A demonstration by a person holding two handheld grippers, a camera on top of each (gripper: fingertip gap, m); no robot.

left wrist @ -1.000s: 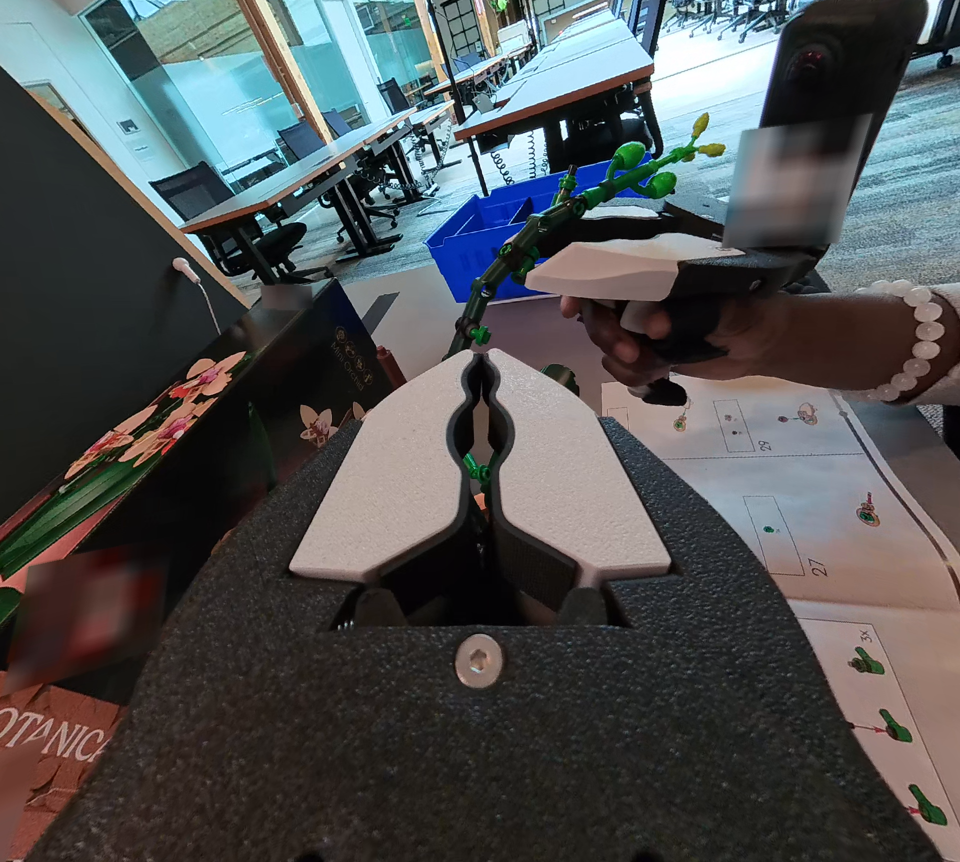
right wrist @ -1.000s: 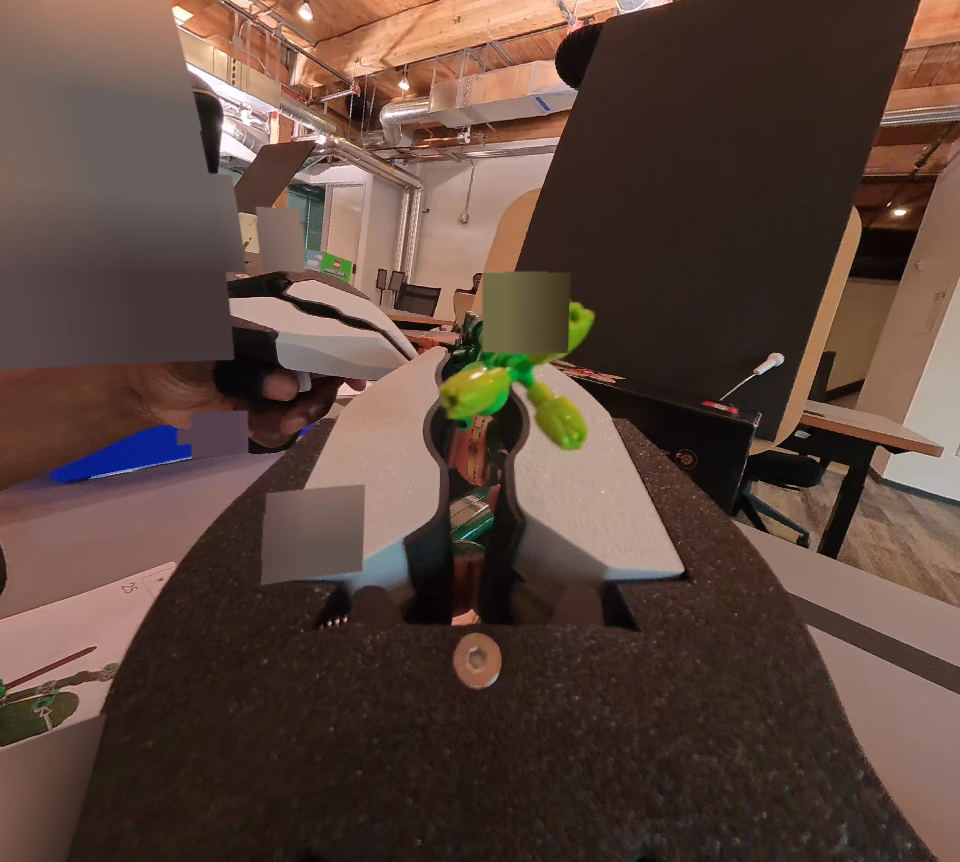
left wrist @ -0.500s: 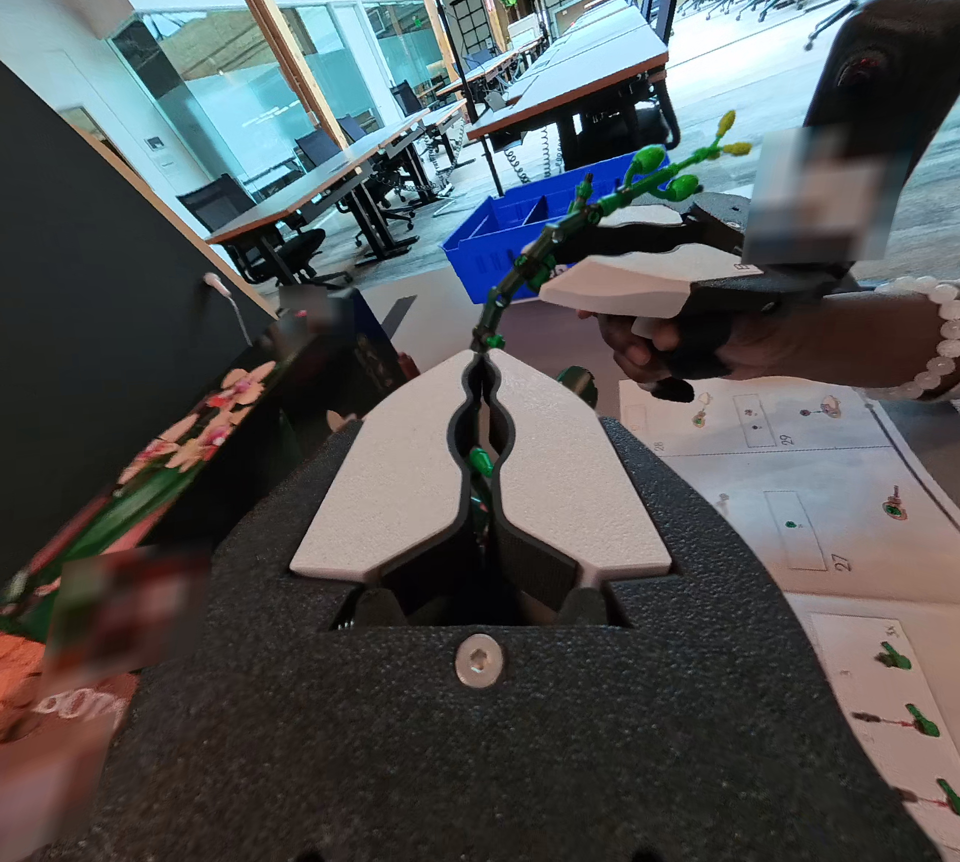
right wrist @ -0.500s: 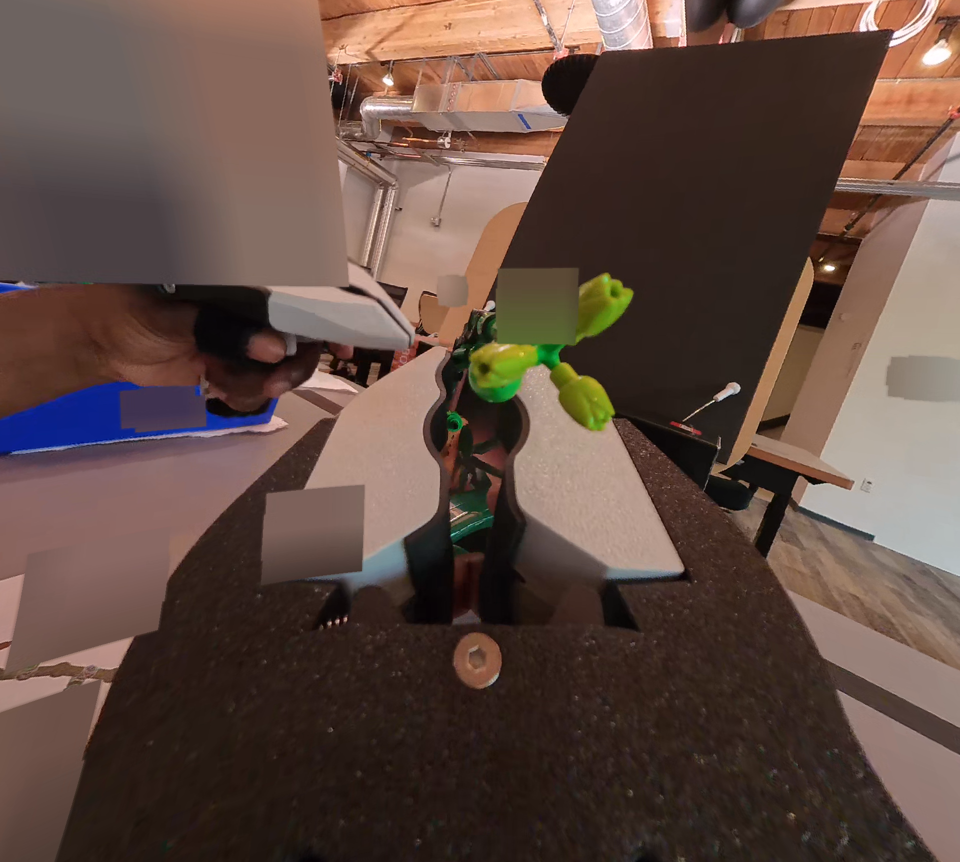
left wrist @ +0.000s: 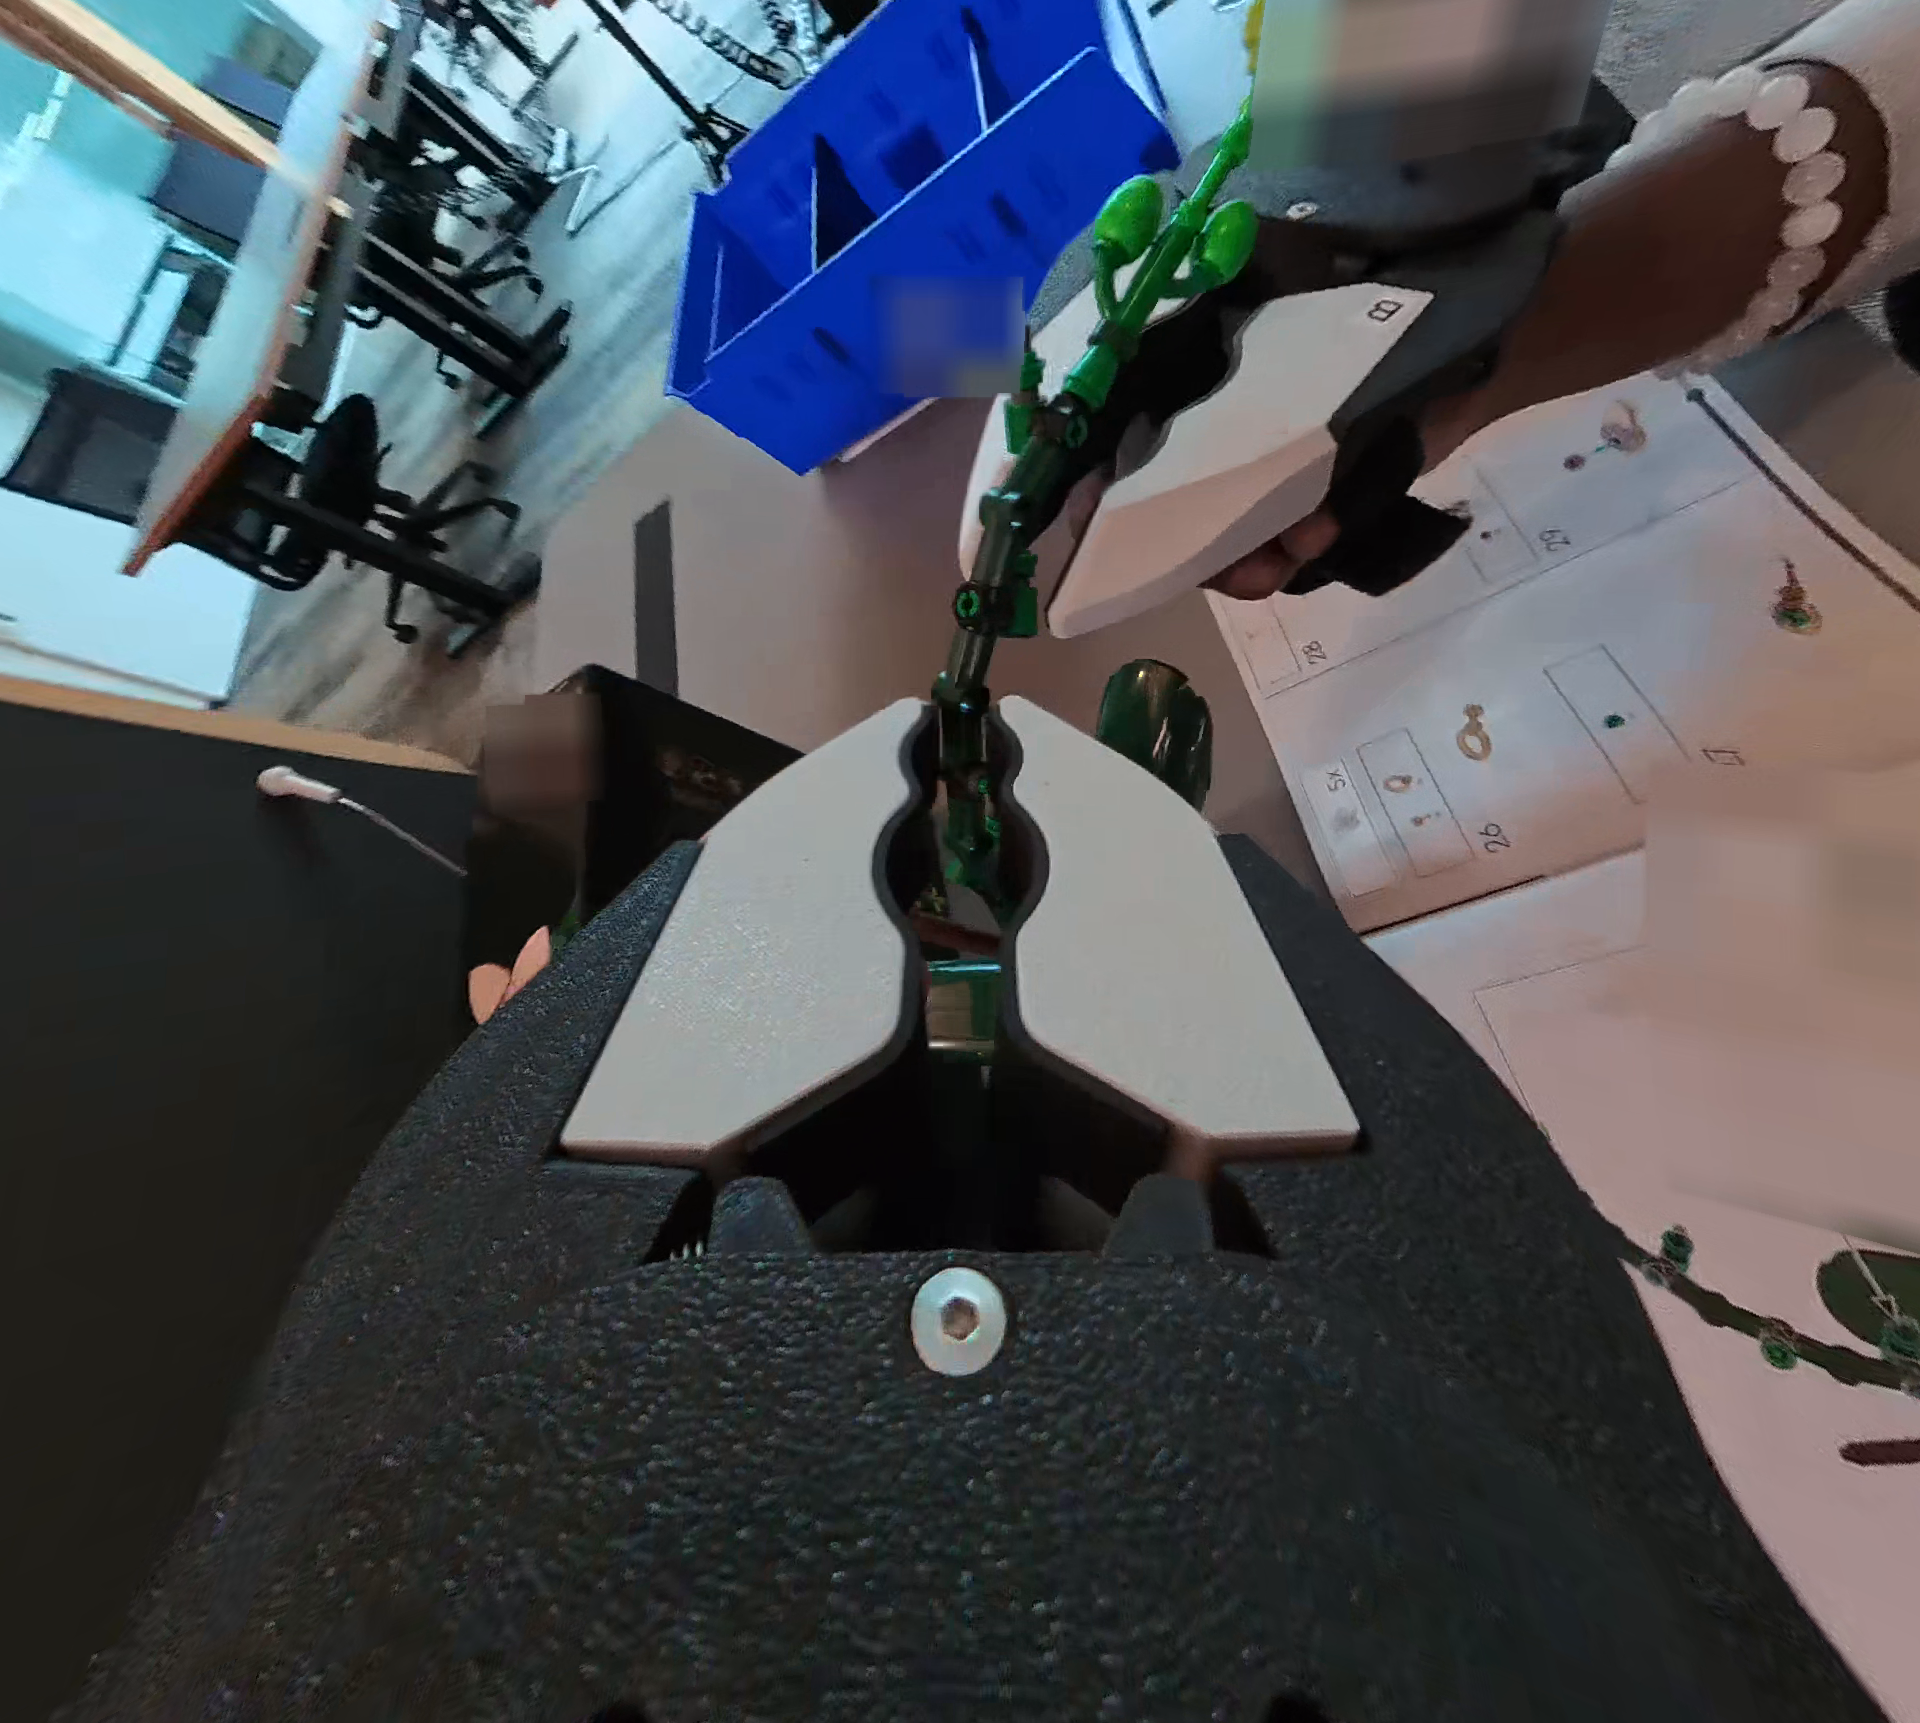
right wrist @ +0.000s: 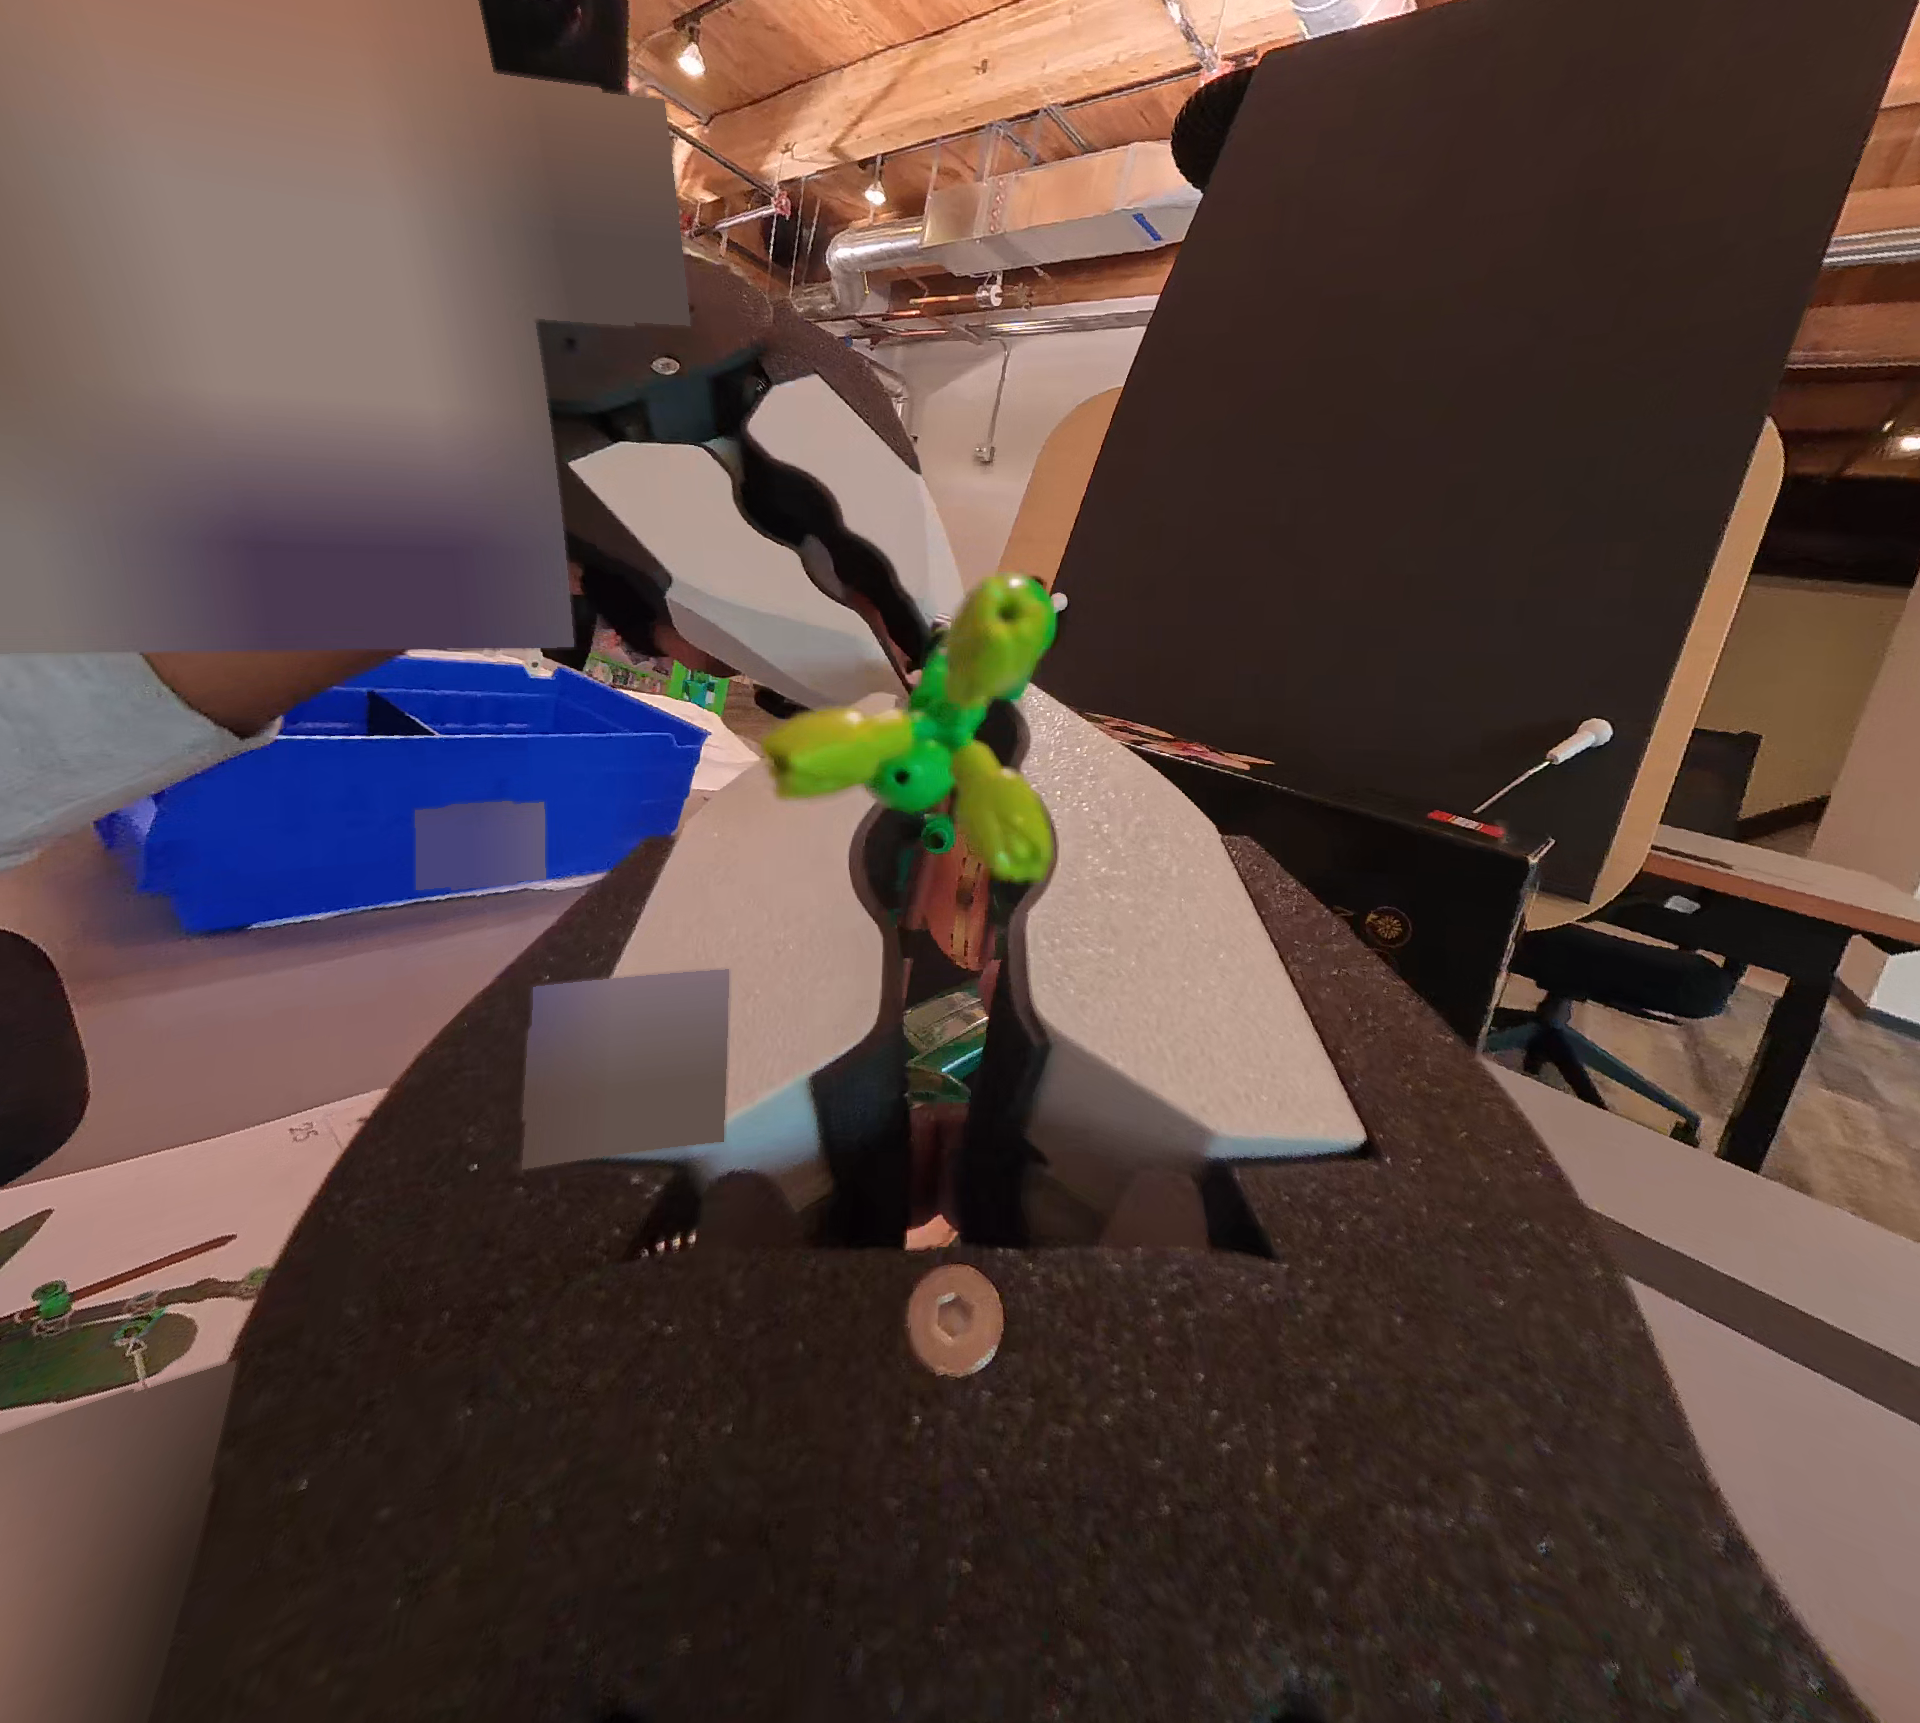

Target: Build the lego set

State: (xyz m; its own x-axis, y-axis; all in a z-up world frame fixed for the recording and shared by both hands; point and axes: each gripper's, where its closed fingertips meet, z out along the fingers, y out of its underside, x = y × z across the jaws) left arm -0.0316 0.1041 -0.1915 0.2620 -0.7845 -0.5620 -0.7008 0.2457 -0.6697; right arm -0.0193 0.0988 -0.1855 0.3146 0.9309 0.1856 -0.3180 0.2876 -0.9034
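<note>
We hold the green stem [left wrist: 997,572] with 2 claws, above the tabletop [left wrist: 831,551]. Our left claw [left wrist: 961,717] is clamped on the stem's lower end; our right claw [right wrist: 951,738] is closed around it higher up, just below the 3 lime buds [right wrist: 977,738]. Beyond the stem sits a blue bin [left wrist: 914,219], and to the stem's right the instruction sheet [left wrist: 1558,655] lies flat on the tabletop.
</note>
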